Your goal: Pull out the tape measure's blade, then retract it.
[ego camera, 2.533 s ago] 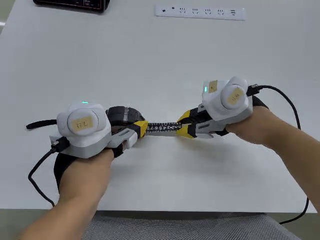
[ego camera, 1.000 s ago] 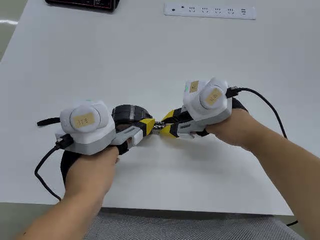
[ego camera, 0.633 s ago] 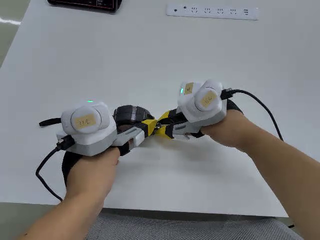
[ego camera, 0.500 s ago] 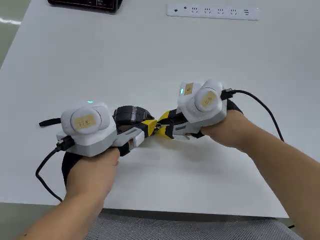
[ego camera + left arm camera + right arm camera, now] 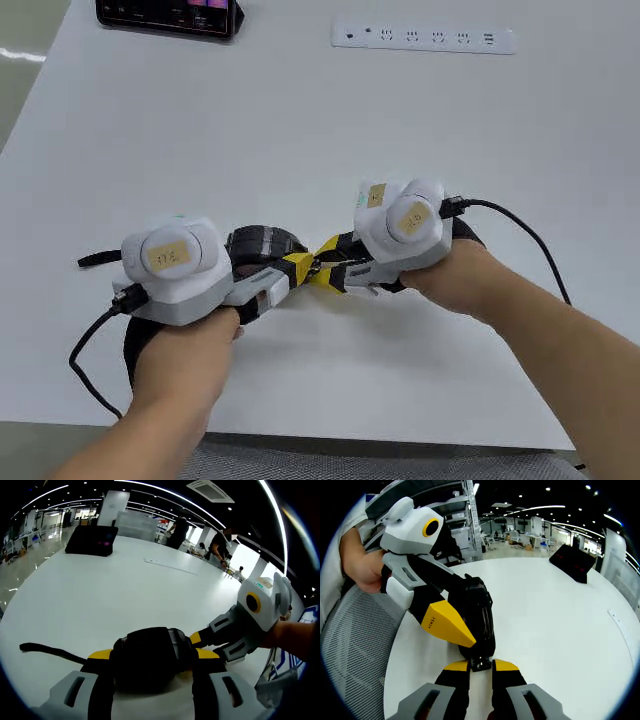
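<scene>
Black and round, the tape measure [image 5: 262,245] lies on the white desk [image 5: 300,130] in the head view. The left claw [image 5: 286,272] is on its case and the right claw [image 5: 325,272] is just beside its mouth. Hardly any blade shows between the two. A power strip [image 5: 422,38] lies well beyond the tape measure.

In the left gripper view, the left claw's jaws are clamped on the case from both sides, and the right claw reaches in at the case's far right.

In the right gripper view, the right claw's jaws pinch the hook [image 5: 481,663] at the blade's end, tight against the case's mouth.

With the blade almost wholly inside, I judge that either the pull has yet to begin or the retraction is all but finished. These views do not settle which.
</scene>
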The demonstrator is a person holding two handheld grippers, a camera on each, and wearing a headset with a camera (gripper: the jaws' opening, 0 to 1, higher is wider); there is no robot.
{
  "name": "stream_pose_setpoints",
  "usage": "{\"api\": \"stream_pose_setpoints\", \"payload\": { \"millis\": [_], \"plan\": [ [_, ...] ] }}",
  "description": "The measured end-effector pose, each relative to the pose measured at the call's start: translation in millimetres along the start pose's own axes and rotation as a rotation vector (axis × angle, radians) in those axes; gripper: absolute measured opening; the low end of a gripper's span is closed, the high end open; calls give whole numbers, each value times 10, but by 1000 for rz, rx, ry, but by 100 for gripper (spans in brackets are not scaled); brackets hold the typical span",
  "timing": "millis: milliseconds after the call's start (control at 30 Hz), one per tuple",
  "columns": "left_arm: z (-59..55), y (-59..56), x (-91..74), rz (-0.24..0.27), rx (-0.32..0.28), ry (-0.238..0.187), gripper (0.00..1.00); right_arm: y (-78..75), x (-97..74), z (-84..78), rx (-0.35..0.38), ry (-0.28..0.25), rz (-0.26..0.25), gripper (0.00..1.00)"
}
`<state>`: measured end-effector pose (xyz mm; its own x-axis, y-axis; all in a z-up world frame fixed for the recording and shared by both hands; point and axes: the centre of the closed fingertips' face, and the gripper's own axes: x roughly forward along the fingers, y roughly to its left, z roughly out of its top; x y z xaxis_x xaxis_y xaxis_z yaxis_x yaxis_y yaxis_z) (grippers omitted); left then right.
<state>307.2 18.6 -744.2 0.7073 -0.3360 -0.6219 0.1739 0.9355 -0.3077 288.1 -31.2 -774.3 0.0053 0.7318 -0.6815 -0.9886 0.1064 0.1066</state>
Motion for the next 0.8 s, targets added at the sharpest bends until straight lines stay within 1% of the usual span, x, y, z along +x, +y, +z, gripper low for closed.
{"api": "stream_pose_setpoints", "payload": {
  "millis": [67,100,167,300,333,400,567,667,800],
  "plan": [
    [-1,-4,-2,-2,2,4,59,-17,-29,2,5,-2,-7,16],
    [6,-9,-5,-1,18,4,59,-26,-44,1,9,-2,-11,17],
    [9,-2,-3,-2,24,1,59,-39,-70,-5,13,-1,-18,19],
    [30,-9,-13,-10,30,-1,59,-55,-101,29,37,-22,-28,22],
    [37,-7,-16,-11,28,-2,59,-57,-102,44,55,-35,-25,22],
    [41,-8,-18,-14,22,-3,59,-61,-106,66,63,-47,-25,21],
    [47,-19,-33,-20,24,-1,59,-66,-115,82,66,-52,-31,22],
    [61,-36,-36,-30,6,-14,60,-62,-129,93,76,-59,-28,22],
    [58,-34,-35,-30,2,-15,61,-61,-151,103,86,-70,-33,22]
  ]
}}
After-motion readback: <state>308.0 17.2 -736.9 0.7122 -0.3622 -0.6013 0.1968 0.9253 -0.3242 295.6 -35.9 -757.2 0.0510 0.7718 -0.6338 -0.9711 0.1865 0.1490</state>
